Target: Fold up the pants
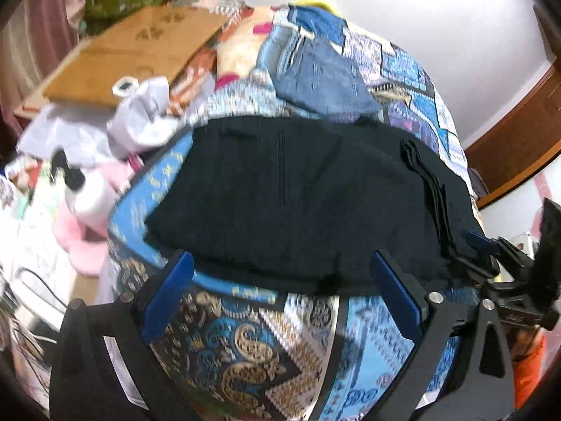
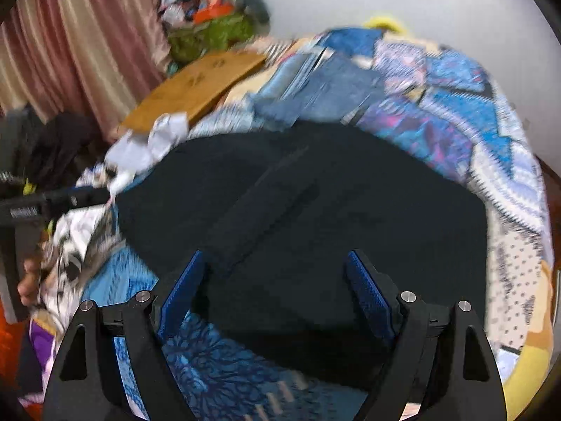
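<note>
2 grippers are seen spread wide with nothing between their blue pads. The black pants (image 1: 301,203) lie flat on the patterned bedspread (image 1: 245,343), already doubled into a broad dark slab, with stacked edges showing at 3 o'clock in the left wrist view. The left gripper (image 1: 280,294) hovers at the near hem; the right gripper (image 2: 277,294) is held over the cloth at 6 o'clock. The fabric is judged soft, limp and light, likely to sag and slide. A pinch through all layers at the near corners is advised. Folded jeans (image 1: 322,73) lie at 12 o'clock.
</note>
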A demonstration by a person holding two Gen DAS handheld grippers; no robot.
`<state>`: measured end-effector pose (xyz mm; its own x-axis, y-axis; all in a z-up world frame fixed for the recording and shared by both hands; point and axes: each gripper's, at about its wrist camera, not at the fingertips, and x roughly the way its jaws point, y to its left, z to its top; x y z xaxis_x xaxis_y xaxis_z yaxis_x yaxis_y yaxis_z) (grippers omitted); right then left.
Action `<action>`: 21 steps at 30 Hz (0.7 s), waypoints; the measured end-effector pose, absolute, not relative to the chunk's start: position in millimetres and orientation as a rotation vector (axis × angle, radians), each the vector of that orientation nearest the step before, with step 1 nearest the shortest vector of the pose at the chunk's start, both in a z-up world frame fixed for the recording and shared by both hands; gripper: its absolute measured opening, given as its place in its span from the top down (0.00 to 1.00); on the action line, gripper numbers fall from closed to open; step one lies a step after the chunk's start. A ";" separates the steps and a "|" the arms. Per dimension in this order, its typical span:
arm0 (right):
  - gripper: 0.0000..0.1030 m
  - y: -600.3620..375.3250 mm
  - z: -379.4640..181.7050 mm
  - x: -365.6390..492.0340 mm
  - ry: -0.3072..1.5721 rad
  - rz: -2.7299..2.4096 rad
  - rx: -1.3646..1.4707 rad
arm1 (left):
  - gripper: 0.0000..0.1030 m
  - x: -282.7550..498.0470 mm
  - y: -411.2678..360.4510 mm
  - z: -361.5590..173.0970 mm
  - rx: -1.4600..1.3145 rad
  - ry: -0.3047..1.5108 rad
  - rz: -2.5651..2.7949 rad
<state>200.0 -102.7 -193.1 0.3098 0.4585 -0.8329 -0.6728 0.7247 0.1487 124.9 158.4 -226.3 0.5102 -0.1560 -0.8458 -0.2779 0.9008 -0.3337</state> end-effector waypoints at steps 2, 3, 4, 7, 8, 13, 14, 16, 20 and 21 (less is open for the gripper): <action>0.18 -101.9 -193.7 195.3 0.978 0.750 -0.280 | 0.02 122.5 158.7 -236.3 -0.501 1.074 0.060; 0.18 -102.0 -193.5 195.3 0.978 0.750 -0.283 | 0.02 121.8 158.6 -241.9 -0.522 1.090 0.050; 0.18 -102.7 -192.4 195.9 0.982 0.752 -0.276 | 0.02 120.8 158.5 -247.9 -0.549 1.106 0.039; 0.17 -105.7 -190.7 198.7 0.998 0.768 -0.235 | 0.01 117.9 157.4 -258.8 -0.627 1.116 0.019; 0.17 -106.9 -191.0 199.5 1.000 0.774 -0.227 | 0.01 118.1 156.6 -258.4 -0.634 1.109 0.011; 0.17 -104.9 -193.1 196.2 0.992 0.782 -0.226 | 0.01 135.1 166.6 -268.1 -0.810 1.103 -0.110; 0.17 -105.3 -193.3 196.2 0.992 0.784 -0.222 | 0.01 140.2 170.1 -272.9 -0.840 1.112 -0.119; 0.17 -106.7 -193.3 195.7 0.991 0.786 -0.211 | 0.01 153.5 177.9 -284.4 -0.904 1.132 -0.126; 0.17 -109.0 -194.0 195.4 0.986 0.801 -0.200 | 0.03 174.9 192.8 -300.1 -0.970 1.147 -0.082; 0.17 -109.7 -194.2 195.2 0.985 0.805 -0.197 | 0.06 178.7 195.4 -301.2 -0.950 1.147 -0.045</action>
<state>195.2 -109.7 -194.2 0.2972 0.5160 -0.8034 -0.6845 0.7018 0.1975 178.7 195.4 -301.2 0.4546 -0.4816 -0.7493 -0.4208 0.6252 -0.6572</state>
